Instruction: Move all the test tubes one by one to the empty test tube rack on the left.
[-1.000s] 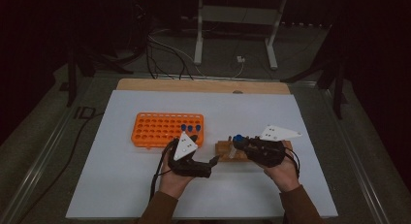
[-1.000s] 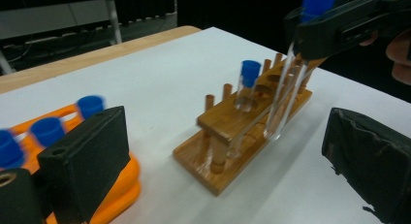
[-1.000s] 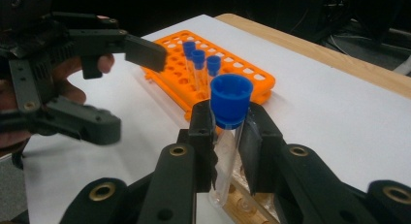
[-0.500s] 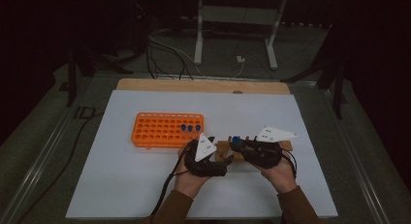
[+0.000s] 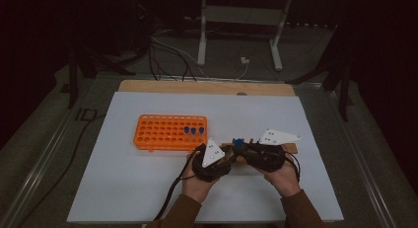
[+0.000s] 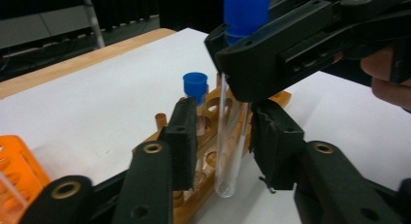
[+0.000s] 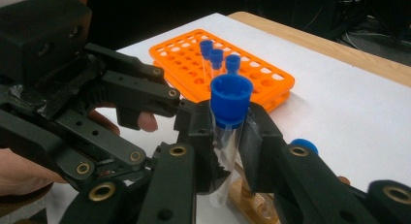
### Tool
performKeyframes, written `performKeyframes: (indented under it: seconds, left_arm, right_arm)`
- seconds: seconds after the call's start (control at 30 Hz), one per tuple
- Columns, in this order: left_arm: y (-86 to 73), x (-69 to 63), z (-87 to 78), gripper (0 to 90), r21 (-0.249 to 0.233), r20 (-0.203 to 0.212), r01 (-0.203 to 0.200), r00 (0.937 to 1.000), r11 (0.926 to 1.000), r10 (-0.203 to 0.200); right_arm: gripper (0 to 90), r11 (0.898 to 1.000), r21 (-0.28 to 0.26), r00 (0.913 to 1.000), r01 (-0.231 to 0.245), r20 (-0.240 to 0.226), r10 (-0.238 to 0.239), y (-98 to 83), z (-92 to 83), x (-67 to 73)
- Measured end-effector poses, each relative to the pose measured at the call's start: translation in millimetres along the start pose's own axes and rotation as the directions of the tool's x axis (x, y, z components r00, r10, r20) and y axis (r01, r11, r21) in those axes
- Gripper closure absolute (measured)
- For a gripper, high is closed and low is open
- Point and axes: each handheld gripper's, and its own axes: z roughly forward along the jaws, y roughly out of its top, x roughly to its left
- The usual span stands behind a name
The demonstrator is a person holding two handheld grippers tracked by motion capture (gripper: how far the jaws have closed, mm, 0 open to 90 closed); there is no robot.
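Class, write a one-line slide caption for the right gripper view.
Right gripper clamps a blue-capped clear tube above the wooden rack, orange rack behind.

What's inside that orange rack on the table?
The orange rack holds three blue-capped tubes, standing together near its right end; the other holes look empty. Its near right corner is hidden behind the left tongs, so I can't tell what sits there.
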Motion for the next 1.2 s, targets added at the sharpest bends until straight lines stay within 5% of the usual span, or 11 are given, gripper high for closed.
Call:
performKeyframes:
  seconds: [0.47,0.77,1.0,1.2]
  left_arm:
    - [0.4,-0.7,0.3,76.9,0.001,0.013,-0.016,0.9998,0.9999,0.016]
    - [0.2,4.5,-2.8,77.1,-0.001,0.0,0.005,1.0,1.0,-0.005]
    - [-1.2,8.6,-6.5,77.1,-0.002,-0.007,0.018,0.9998,0.9998,-0.018]
    - [-1.8,12.0,-10.7,77.1,-0.008,-0.012,0.026,0.9996,0.9996,-0.026]
  right_arm:
    - [74.6,1.0,0.0,0.9999,-0.001,-0.01,0.001,-0.2,-0.1,-0.6]
    - [41.8,0.999,-0.042,0.9992,-0.025,-0.033,0.023,2.2,-7.5,-5.0]
    - [16.1,0.999,-0.043,0.9994,-0.017,0.03,0.018,1.4,-8.2,-6.3]
    - [4.8,0.999,-0.043,0.9978,-0.018,0.062,0.021,-0.9,-9.8,-9.3]
